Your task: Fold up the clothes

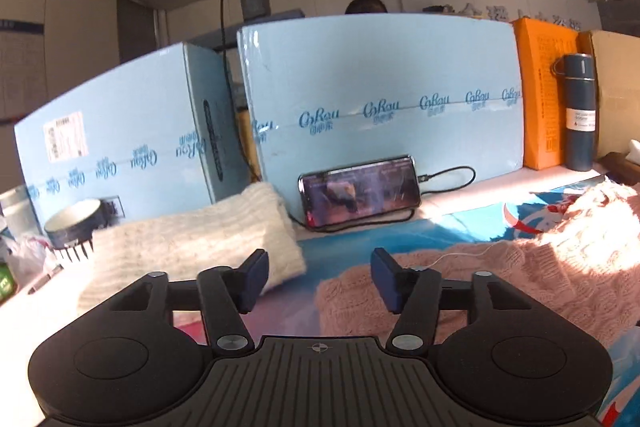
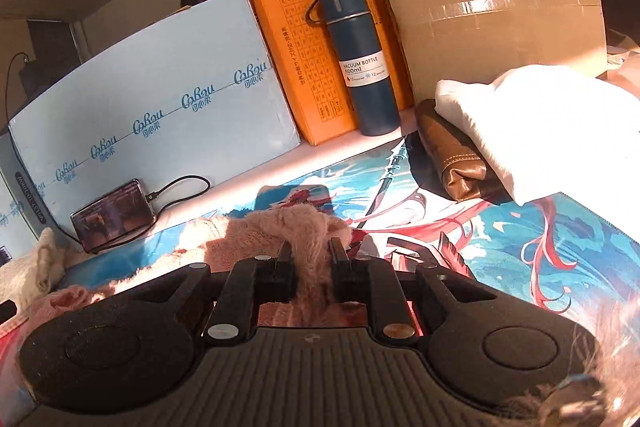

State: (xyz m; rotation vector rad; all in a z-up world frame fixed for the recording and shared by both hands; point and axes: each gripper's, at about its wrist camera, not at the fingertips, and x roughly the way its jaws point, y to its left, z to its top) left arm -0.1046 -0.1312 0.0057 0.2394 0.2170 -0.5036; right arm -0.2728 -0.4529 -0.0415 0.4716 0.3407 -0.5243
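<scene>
Two boxes (image 1: 380, 99) behind; left jaws spread empty, right jaws pinch pink sweater (image 2: 312, 227)

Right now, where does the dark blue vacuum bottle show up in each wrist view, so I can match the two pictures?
Left wrist view: vacuum bottle stands upright at the far right, against the orange box.
Right wrist view: vacuum bottle stands upright in the upper middle, in front of the same orange box.
Shared landmark: the phone leaning on the light blue box.

Low wrist views, boxes (image 1: 380, 87) ahead (phone (image 2: 114, 217) shared)
</scene>
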